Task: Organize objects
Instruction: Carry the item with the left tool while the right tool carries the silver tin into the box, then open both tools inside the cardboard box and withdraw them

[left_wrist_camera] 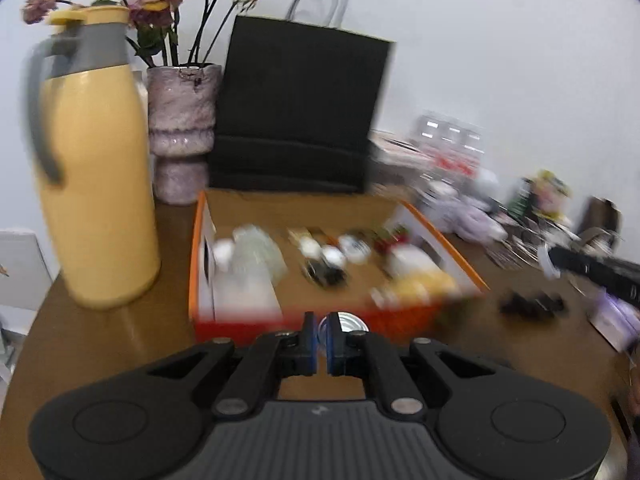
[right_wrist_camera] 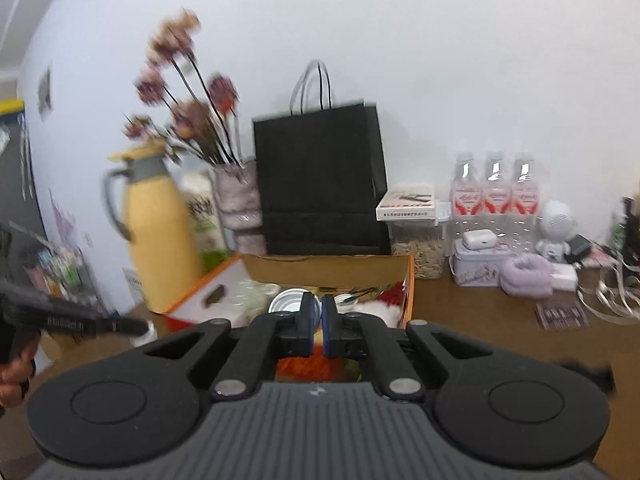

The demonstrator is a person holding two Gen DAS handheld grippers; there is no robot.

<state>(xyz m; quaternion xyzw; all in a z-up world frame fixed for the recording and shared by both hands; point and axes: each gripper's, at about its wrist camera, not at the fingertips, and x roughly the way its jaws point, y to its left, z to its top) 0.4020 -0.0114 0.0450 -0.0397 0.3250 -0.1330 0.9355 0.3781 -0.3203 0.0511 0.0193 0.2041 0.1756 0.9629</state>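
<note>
Here, on a brown table [left_wrist_camera: 120,344]: one open cardboard box [left_wrist_camera: 208,240] with orange rim, centre, holding blurred small items. Among them, a metal tin [right_wrist_camera: 286,300] at the box's near edge. Far behind it, a black paper bag [left_wrist_camera: 300,112]. Left: yellow thermos jug [left_wrist_camera: 100,184] and a vase of dried flowers [left_wrist_camera: 182,128], side by side. Far right: three water bottles [right_wrist_camera: 494,192] and a purple cloth roll [right_wrist_camera: 526,274]. Left gripper [left_wrist_camera: 320,334] near the box front, jaws nearly together, a narrow gap, clamping nothing visible. Right gripper [right_wrist_camera: 317,322] over the box, jaws likewise nearly together.
</note>
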